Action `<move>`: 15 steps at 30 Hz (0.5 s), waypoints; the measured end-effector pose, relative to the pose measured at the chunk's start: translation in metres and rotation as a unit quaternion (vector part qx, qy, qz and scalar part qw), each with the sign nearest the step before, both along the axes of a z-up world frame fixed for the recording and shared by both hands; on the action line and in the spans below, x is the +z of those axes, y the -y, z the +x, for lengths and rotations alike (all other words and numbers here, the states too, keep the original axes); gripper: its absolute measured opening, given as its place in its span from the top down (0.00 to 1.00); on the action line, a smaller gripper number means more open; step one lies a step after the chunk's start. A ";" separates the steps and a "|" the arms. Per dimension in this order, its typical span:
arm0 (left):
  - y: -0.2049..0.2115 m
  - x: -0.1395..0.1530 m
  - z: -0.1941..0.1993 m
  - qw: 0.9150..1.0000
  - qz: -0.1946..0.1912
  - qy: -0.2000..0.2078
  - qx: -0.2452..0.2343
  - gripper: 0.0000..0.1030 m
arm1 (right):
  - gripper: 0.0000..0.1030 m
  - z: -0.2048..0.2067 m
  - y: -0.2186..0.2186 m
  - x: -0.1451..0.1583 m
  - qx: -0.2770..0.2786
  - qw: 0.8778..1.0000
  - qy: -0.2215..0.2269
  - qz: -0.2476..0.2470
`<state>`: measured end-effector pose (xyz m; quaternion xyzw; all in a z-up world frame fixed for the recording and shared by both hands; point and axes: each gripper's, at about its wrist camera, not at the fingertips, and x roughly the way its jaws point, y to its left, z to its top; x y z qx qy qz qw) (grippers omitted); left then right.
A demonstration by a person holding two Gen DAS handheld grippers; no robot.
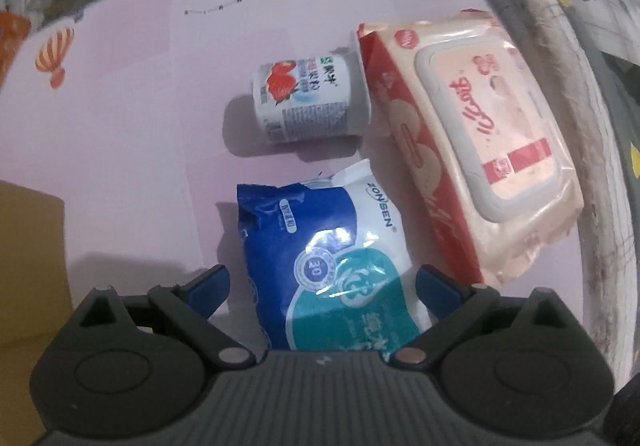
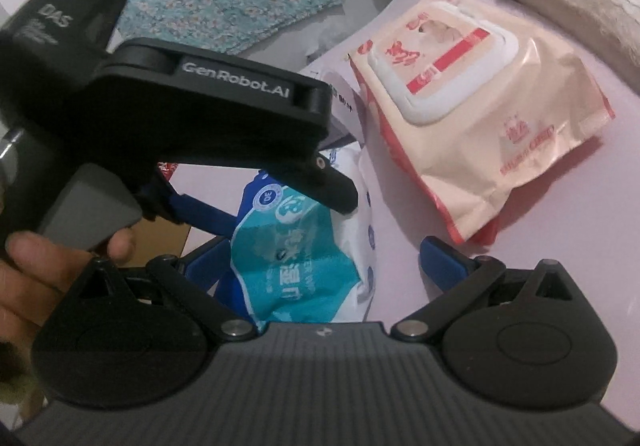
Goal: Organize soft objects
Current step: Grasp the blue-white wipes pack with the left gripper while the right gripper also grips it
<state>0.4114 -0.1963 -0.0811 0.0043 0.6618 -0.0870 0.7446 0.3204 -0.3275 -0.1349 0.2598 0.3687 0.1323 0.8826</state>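
Pink mat (image 1: 132, 93), L claw (image 1: 322, 286) spread round blue wipes pack (image 1: 320, 246), R claw (image 2: 320, 262) spread, yogurt cup (image 1: 308, 101), pink wipes (image 1: 472, 137) beside.

We read "ZONBEN" and a round badge with "30" on the blue and white wipes pack (image 1: 332, 258). On the left gripper (image 2: 256, 205), seen from the right wrist camera, we read "GenRobot.AI" along its black arm and "DAS" on its body. The print on the pink wipes pack (image 1: 472, 137) and on the strawberry yogurt cup (image 1: 308, 101) is script we cannot make out.

Glossy crinkled plastic wipes pack (image 1: 332, 266), matt peach pack (image 1: 472, 141) with smooth plastic lid, smooth pink mat (image 1: 120, 125)
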 end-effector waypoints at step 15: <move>0.000 -0.006 0.007 1.000 -0.009 -0.025 -0.012 0.18 | 0.19 -0.001 -0.011 -0.001 0.060 0.998 0.009 0.004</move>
